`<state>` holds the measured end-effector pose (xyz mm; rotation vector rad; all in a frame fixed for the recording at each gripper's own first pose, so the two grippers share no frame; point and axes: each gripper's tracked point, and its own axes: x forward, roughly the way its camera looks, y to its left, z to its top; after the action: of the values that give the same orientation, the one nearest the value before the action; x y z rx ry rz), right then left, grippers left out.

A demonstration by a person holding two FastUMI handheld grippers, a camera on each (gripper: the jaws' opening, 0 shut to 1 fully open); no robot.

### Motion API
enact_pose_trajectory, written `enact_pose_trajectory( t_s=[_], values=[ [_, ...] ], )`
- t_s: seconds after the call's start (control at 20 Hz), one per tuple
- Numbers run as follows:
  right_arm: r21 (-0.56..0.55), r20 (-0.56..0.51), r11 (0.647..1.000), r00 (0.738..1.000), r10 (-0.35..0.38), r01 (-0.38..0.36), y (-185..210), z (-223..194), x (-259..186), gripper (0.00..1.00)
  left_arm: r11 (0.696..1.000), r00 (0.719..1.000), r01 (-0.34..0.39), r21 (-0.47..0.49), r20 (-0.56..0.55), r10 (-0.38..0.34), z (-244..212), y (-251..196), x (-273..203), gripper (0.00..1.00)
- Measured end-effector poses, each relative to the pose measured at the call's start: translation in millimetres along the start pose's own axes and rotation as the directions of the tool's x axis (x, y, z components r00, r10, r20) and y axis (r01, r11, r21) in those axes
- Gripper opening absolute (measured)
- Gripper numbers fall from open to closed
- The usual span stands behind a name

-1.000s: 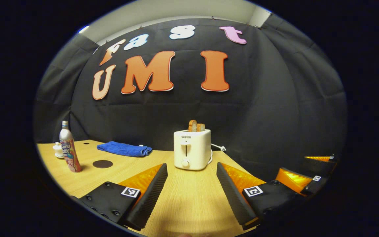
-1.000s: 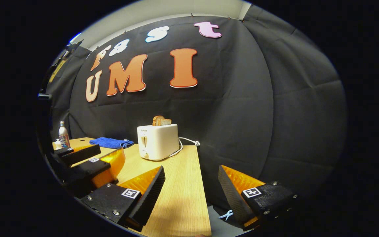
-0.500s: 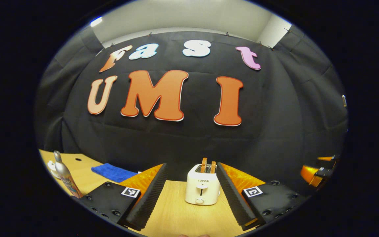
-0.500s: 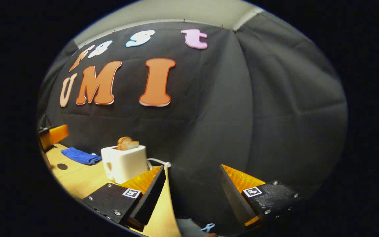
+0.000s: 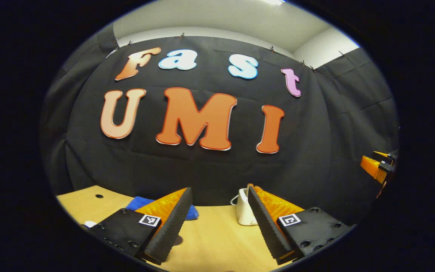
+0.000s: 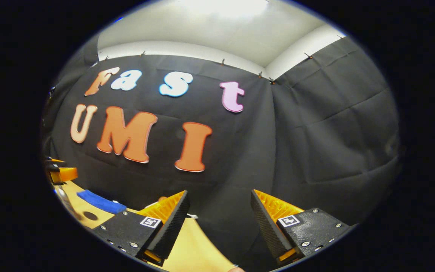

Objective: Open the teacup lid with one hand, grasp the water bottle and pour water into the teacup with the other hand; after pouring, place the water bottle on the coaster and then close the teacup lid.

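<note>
Both grippers ride high with jaws spread and nothing held: left gripper (image 5: 217, 223), right gripper (image 6: 217, 223); likely 1 water bottle sliver (image 6: 63, 199) shows at the tabletop's (image 5: 213, 241) far left edge, untouched

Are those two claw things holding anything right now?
No. The left gripper and the right gripper are both open, with nothing between their fingers.

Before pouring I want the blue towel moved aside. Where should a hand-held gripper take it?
Probably pinch the blue towel at its thick folded end, coming from above. It lies flat and low on the table, so a sideways approach would find little to close on.
</note>
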<state>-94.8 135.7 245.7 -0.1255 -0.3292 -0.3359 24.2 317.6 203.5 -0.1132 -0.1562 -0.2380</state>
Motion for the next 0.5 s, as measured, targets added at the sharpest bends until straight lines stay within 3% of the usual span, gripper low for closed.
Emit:
enact_pose_trajectory(
  t_s=[0.1, 0.15, 0.2, 0.3, 0.5],
  values=[
    [0.068, -0.002, 0.995, 0.997, 0.071, -0.071, 58, -1, -16, 0.99, 1.000, 1.000, 0.005, -0.003, -0.017, -0.005, 8, 44, -23, 0.98],
    [0.096, 0.000, 0.989, 0.993, 0.116, -0.116, 88, -1, -22, 1.00, 1.000, 0.999, -0.029, 0.007, -0.016, 0.029, 11, 73, -37, 0.94],
    [0.122, -0.001, 0.980, 0.987, 0.161, -0.159, 117, -1, -27, 1.00, 0.997, 0.997, -0.081, 0.016, 0.000, 0.081, 16, 105, -47, 1.00],
    [0.155, -0.017, 0.958, 0.969, 0.246, -0.240, 169, -3, -34, 1.00, 0.982, 0.984, -0.180, 0.059, 0.007, 0.180, 29, 169, -69, 1.00],
    [0.181, -0.034, 0.914, 0.927, 0.374, -0.362, 250, 1, -50, 0.97, 0.963, 0.964, -0.265, 0.041, 0.005, 0.265, 35, 241, -103, 0.94]
  ],
)
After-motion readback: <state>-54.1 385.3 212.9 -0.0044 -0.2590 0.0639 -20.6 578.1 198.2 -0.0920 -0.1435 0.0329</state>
